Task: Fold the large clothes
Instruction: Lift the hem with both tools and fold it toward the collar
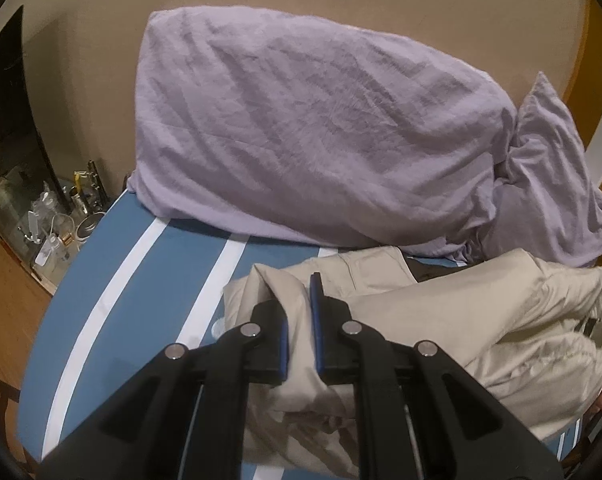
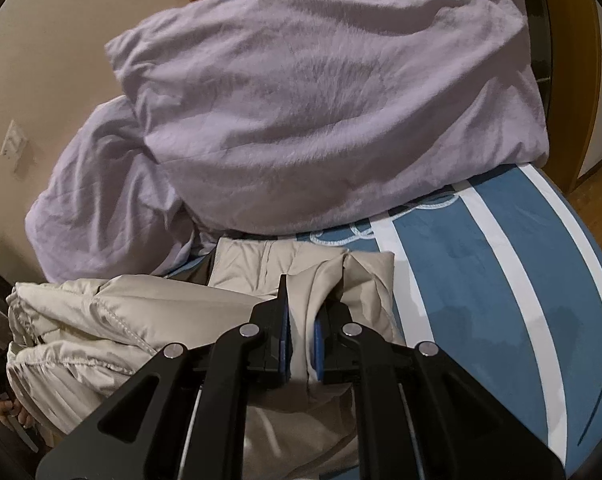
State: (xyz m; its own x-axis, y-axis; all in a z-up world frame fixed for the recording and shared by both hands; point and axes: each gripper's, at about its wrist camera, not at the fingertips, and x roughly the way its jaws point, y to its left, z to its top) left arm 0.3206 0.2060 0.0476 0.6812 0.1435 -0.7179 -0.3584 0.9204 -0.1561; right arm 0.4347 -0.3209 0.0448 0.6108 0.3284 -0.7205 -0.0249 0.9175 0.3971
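Note:
A beige jacket (image 1: 441, 312) lies bunched on a blue bed sheet with white stripes (image 1: 161, 280). My left gripper (image 1: 299, 300) is shut on a fold of the beige jacket near its left edge. In the right wrist view my right gripper (image 2: 301, 308) is shut on another fold of the same jacket (image 2: 101, 320), which spreads to the left in puffy quilted layers. Both pinched folds run down between the blue pads and hide part of the fingers.
A large lilac duvet (image 1: 321, 128) is heaped at the back of the bed against the beige wall; it also shows in the right wrist view (image 2: 321, 100). A cluttered side table (image 1: 53, 220) with bottles stands left of the bed. Wooden floor (image 2: 597, 220) lies to the right.

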